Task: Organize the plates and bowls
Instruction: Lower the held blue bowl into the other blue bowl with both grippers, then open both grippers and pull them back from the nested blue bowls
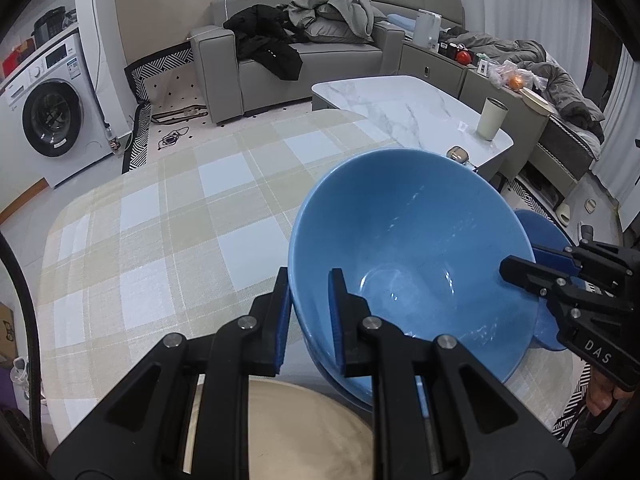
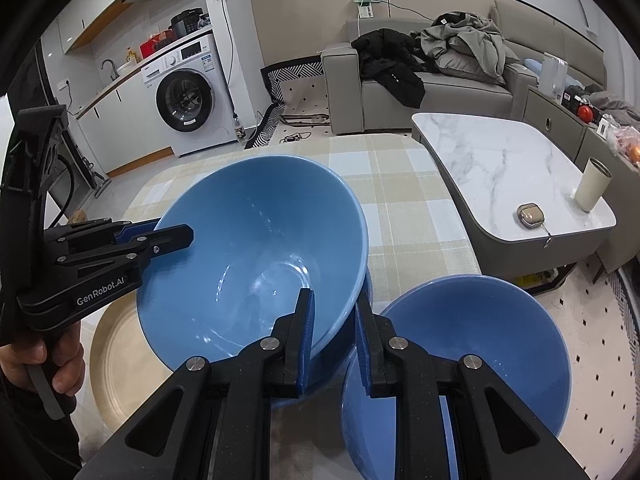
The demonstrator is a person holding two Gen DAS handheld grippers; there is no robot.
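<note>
Covering the table, the checked cloth (image 1: 160, 216) lay under the large blue bowl (image 2: 256, 256), with a tan plate (image 2: 120, 364) and smaller blue bowl (image 2: 460, 360) just beside that bowl. Left gripper (image 1: 309, 316) and right gripper (image 2: 334, 340) each clamped its rim on opposite sides.

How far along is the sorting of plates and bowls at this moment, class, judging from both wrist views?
Done: little that shows, though a second blue rim under the large blue bowl suggests a stack has begun. In hand: the left tongs and right tongs clamp that bowl's rim on opposite sides. Left: the smaller blue bowl beside it and the beige plate lie unstacked.
</note>
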